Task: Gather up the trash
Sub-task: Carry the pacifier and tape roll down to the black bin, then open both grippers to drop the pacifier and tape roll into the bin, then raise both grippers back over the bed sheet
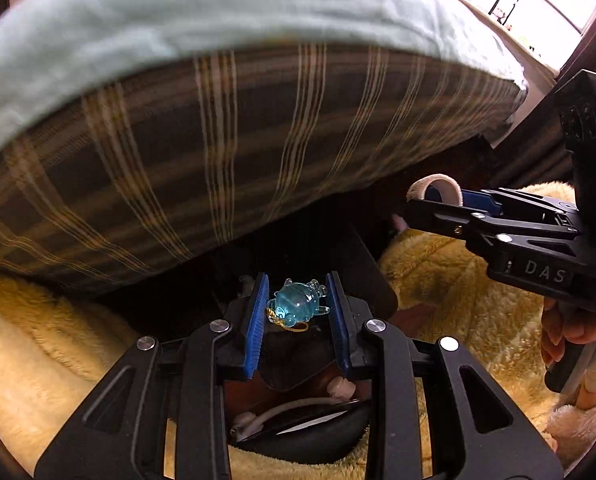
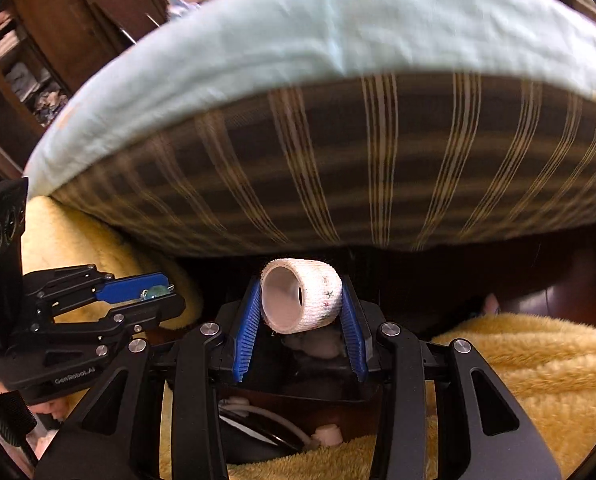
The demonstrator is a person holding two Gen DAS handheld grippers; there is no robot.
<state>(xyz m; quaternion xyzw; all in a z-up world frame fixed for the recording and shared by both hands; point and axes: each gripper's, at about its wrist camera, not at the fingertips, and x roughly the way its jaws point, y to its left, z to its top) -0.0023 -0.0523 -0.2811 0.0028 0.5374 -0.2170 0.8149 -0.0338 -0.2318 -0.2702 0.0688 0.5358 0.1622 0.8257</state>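
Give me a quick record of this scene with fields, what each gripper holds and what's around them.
left gripper: shut on a blue glass figurine with a gold cord
right gripper: shut on a white tape roll, its hollow core facing the camera
setting: mattress with plaid side and pale blue sheet above both grippers
below: yellow fluffy blanket; dark container under the left gripper, contents unclear

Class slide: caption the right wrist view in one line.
Right gripper holds a white tape roll before a plaid-sided mattress.
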